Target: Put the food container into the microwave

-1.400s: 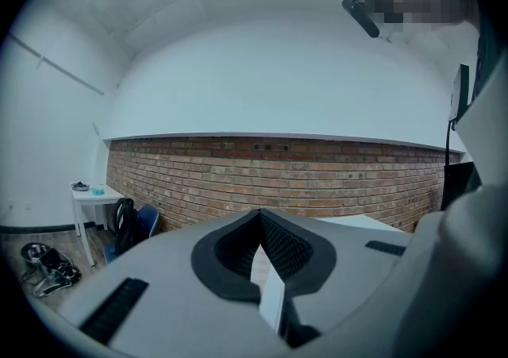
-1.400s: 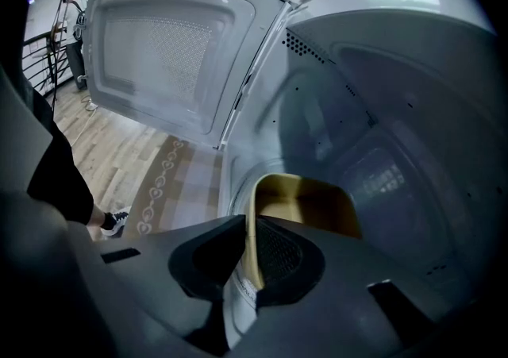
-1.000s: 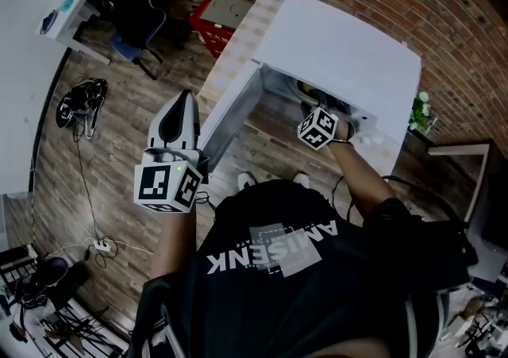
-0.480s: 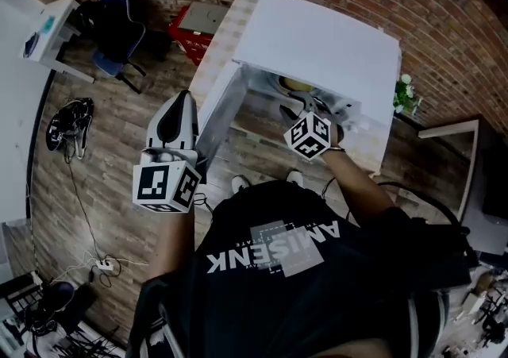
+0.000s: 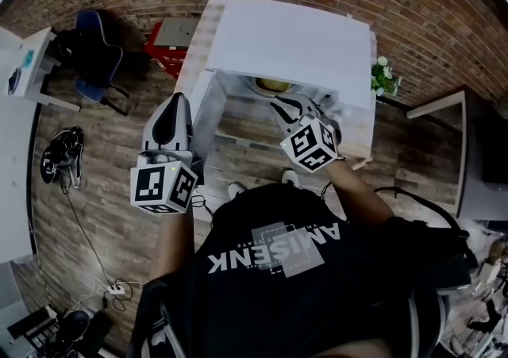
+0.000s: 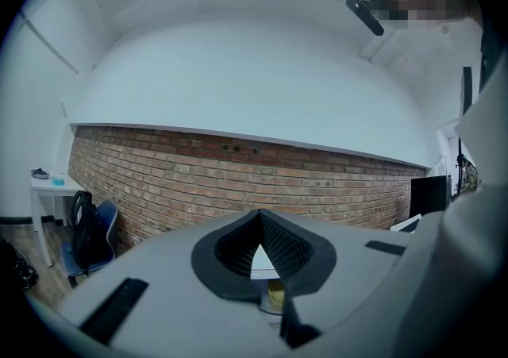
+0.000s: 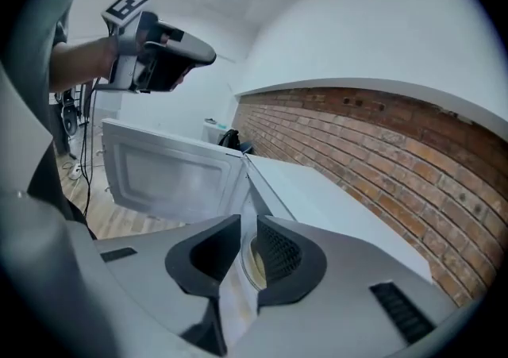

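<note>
The white microwave (image 5: 294, 43) stands against the brick wall with its door (image 5: 202, 122) swung open to the left. Inside the cavity sits the yellowish food container (image 5: 272, 84); it also shows through the jaw gap in the right gripper view (image 7: 255, 265). My right gripper (image 5: 287, 109) hovers just in front of the opening, apart from the container. Its jaws have just been closing and stand narrowly apart with nothing between them (image 7: 246, 225). My left gripper (image 5: 176, 102) is shut and empty beside the door's outer edge, pointing level (image 6: 259, 217).
A blue chair (image 5: 95, 55) and a red box (image 5: 171, 39) stand left of the microwave. A small plant (image 5: 385, 77) is at its right. A white desk (image 5: 28, 71) sits at far left, with cables (image 5: 59, 162) on the wooden floor.
My right gripper has drawn back out of the microwave cavity and risen, and its jaws have narrowed. The container stays inside. My left gripper has drifted slightly beside the door.
</note>
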Demonstrator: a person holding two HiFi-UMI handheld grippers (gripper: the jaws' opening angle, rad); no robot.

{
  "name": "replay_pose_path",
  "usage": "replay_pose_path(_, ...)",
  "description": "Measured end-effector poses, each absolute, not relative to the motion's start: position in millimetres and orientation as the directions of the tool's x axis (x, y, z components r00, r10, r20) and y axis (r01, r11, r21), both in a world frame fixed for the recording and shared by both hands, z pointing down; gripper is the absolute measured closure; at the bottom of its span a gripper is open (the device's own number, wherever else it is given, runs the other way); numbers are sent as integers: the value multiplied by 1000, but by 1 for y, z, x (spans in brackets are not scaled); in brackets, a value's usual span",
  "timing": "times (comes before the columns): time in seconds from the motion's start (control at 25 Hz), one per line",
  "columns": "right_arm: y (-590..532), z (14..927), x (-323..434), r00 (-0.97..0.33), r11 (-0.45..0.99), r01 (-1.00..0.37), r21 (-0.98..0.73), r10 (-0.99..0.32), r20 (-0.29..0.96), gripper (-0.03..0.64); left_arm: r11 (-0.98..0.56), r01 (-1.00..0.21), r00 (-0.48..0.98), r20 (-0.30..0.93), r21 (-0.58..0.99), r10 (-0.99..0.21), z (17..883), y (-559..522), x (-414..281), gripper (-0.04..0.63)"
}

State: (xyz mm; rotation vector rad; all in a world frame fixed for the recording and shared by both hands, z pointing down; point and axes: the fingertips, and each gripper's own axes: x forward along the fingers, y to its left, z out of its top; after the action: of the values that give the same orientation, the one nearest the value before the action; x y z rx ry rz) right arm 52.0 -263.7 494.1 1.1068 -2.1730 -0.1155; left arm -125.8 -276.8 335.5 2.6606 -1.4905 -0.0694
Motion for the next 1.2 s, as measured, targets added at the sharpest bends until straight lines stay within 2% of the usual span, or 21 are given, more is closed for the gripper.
replay_pose_path(0.68,-241,364,127,-348,424,-854,302,-896,276,561,-609,-784,611,-25,123,-791,329,-285,-75,583)
replay_pose_path(1.2,-220,313,220,-166,197,-941,273,-977,133,561,-648,-755,649,-30,96,-760,322,-292,-47,583)
